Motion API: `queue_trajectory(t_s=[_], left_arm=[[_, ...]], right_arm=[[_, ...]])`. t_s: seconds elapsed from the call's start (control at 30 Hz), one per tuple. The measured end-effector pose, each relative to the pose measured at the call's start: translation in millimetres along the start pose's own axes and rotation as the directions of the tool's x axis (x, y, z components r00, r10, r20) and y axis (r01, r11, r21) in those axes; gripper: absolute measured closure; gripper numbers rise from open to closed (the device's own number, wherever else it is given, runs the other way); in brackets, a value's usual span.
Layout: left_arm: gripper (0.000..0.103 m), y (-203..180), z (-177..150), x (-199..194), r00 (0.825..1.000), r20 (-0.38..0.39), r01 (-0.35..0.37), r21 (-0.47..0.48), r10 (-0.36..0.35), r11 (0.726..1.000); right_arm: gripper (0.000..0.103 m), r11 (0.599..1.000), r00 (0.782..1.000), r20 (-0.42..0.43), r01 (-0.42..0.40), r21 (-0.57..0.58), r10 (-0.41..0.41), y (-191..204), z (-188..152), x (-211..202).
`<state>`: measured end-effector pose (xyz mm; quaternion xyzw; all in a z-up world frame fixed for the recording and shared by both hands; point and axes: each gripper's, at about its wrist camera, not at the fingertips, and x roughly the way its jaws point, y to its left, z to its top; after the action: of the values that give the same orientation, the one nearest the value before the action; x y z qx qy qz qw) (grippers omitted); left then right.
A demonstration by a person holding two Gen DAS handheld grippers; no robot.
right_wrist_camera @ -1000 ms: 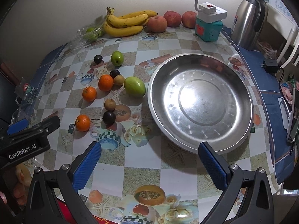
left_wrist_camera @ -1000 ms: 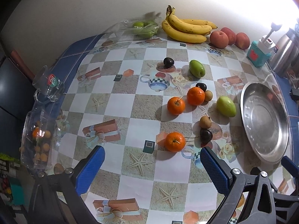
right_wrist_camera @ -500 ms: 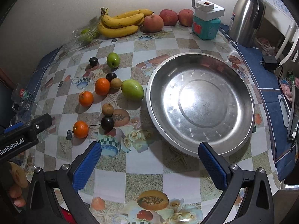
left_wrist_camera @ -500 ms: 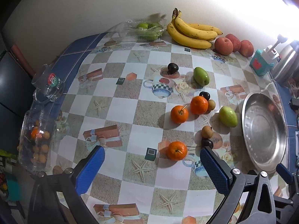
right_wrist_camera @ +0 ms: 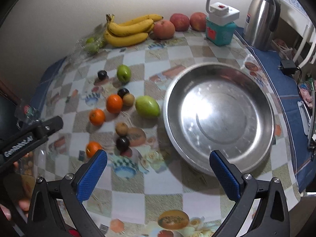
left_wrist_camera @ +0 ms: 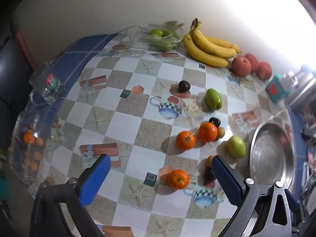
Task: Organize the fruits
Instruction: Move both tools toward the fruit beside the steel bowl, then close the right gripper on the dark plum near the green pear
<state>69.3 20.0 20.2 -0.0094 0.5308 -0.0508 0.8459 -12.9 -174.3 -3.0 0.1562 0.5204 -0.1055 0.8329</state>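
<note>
- Your left gripper (left_wrist_camera: pixel 158 179): fingers spread wide, nothing between them. Right gripper (right_wrist_camera: pixel 158 172): same, spread and empty.
- Nearest orange (left_wrist_camera: pixel 178 178) sits just past the left fingers at 1 o'clock; dark plum (right_wrist_camera: pixel 122 143) beside it.
- More loose fruit toward 12: two oranges, green mangoes (right_wrist_camera: pixel 147 106), small brown ones.
- Pan (right_wrist_camera: pixel 218 116) holds nothing, at 1 o'clock from the right gripper.
- Bananas (right_wrist_camera: pixel 128 30) and apples (right_wrist_camera: pixel 164 29) at the wall.
- Step looks like the approach, no pick yet. Next: lower the left gripper over the nearest orange, close, carry to the pan.
</note>
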Motion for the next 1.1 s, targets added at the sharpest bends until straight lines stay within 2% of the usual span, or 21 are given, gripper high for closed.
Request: queue_trajectory(t_s=[0.23, 0.4, 0.5, 0.6, 0.67, 0.73, 0.87, 1.0, 1.1], left_arm=[[0.000, 24.7, 7.3, 17.2, 1.000, 0.004, -0.023, -0.093, 0.024, 0.995], [0.000, 38.2, 0.9, 36.3, 0.999, -0.035, -0.042, -0.124, 0.038, 0.991], [0.000, 42.9, 0.7, 40.2, 0.998, -0.042, -0.062, -0.134, 0.056, 0.989], [0.000, 49.2, -0.7, 48.0, 0.994, -0.072, -0.096, -0.153, 0.086, 0.983], [0.000, 53.6, -1.7, 54.1, 0.992, -0.099, -0.095, -0.166, 0.079, 0.981], [0.000, 55.8, -2.1, 56.7, 0.991, -0.114, -0.095, -0.176, 0.076, 0.980], [0.000, 58.2, -1.3, 62.0, 0.988, -0.134, -0.094, -0.186, 0.070, 0.978], [0.000, 56.7, -2.7, 71.2, 0.985, -0.167, -0.072, -0.189, 0.040, 0.979], [0.000, 52.7, -4.4, 75.0, 0.983, -0.184, -0.059, -0.183, 0.024, 0.981]], right_arm=[[0.000, 0.999, 0.998, 0.063, 0.028, -0.045, -0.025, 14.9, 13.9, 4.0], [0.000, 0.999, 1.000, -0.011, 0.012, -0.031, -0.013, 24.1, 15.3, 31.6], [0.007, 1.000, 0.998, -0.069, -0.013, -0.017, 0.012, 30.0, 14.1, 46.4], [0.008, 1.000, 0.995, -0.102, -0.017, -0.001, 0.016, 34.8, 13.2, 57.7], [0.012, 1.000, 0.993, -0.120, -0.022, 0.000, 0.022, 38.3, 12.4, 63.2], [0.021, 1.000, 0.990, -0.135, -0.028, 0.006, 0.028, 40.0, 12.2, 67.6], [0.026, 0.998, 0.987, -0.150, -0.043, 0.051, 0.050, 38.4, 10.0, 75.5], [0.028, 0.998, 0.985, -0.162, -0.049, 0.028, 0.053, 43.2, 5.6, 83.3], [0.038, 0.997, 0.982, -0.176, -0.071, 0.004, 0.071, 49.0, 4.3, 90.9]])
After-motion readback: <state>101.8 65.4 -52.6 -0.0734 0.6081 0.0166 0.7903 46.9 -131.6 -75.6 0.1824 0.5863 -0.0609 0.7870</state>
